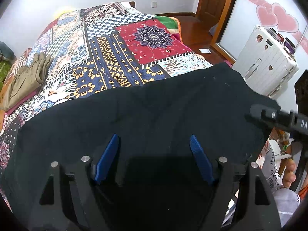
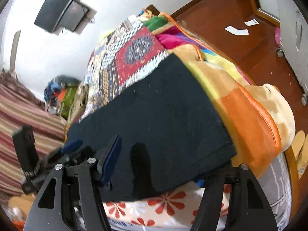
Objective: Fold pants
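Pants (image 1: 154,107), black and folded into a flat block, are spread over the near end of a bed covered by a patchwork quilt (image 1: 123,57). The left gripper (image 1: 154,154) is held above the cloth with its blue pads (image 1: 107,157) set wide apart and nothing clamped between them. In the right wrist view, the right gripper (image 2: 159,165) is placed at the near edge of the pants (image 2: 154,105): one pad is seen above the fabric, the other is hidden beneath it, so whether the edge is pinched cannot be told. Khaki clothing (image 1: 27,75) is piled at the quilt's far left.
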The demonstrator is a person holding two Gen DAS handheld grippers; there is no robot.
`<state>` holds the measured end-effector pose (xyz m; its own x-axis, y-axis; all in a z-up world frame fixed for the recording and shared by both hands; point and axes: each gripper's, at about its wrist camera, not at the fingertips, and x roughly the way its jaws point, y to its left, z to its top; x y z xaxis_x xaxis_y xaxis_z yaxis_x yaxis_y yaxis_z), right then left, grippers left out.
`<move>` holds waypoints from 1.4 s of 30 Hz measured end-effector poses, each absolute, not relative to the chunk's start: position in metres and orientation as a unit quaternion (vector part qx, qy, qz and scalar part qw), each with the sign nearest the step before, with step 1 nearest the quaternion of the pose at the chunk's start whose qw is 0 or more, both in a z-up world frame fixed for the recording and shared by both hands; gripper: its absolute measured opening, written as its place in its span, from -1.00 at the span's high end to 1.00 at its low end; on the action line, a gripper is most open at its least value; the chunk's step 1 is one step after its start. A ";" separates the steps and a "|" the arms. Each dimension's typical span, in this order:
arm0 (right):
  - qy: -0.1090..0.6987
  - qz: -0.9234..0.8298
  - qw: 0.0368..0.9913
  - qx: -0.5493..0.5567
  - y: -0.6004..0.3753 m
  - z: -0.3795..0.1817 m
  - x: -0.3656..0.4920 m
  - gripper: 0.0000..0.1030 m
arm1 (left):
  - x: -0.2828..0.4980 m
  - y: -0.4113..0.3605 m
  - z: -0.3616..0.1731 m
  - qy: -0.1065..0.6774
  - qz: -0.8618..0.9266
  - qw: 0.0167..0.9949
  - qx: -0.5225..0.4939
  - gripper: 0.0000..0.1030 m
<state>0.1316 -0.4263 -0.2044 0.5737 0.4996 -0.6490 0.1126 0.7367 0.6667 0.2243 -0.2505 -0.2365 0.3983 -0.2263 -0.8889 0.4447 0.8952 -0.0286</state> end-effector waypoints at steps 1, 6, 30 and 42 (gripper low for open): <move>0.439 0.114 0.819 0.351 -0.429 -0.202 0.132 0.06 | 0.224 -0.251 -0.237 0.510 -0.202 0.829 0.107 -0.50; 0.418 0.123 0.825 0.361 -0.430 -0.192 0.135 0.28 | 0.224 -0.251 -0.237 0.509 -0.201 0.830 0.106 -0.50; 0.396 0.102 0.865 0.291 -0.410 -0.164 0.141 0.80 | 0.227 -0.228 -0.215 0.499 -0.193 0.843 0.053 -0.50; 0.333 0.152 0.902 0.227 -0.371 -0.097 0.148 0.83 | 0.226 -0.164 -0.190 0.473 -0.145 0.869 0.002 -0.50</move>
<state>0.1483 -0.3711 -0.0966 0.7323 0.4255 -0.5317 -0.1228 0.8505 0.5115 0.2263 -0.1641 -0.1900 0.5108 -0.2496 -0.8227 0.2542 0.9580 -0.1329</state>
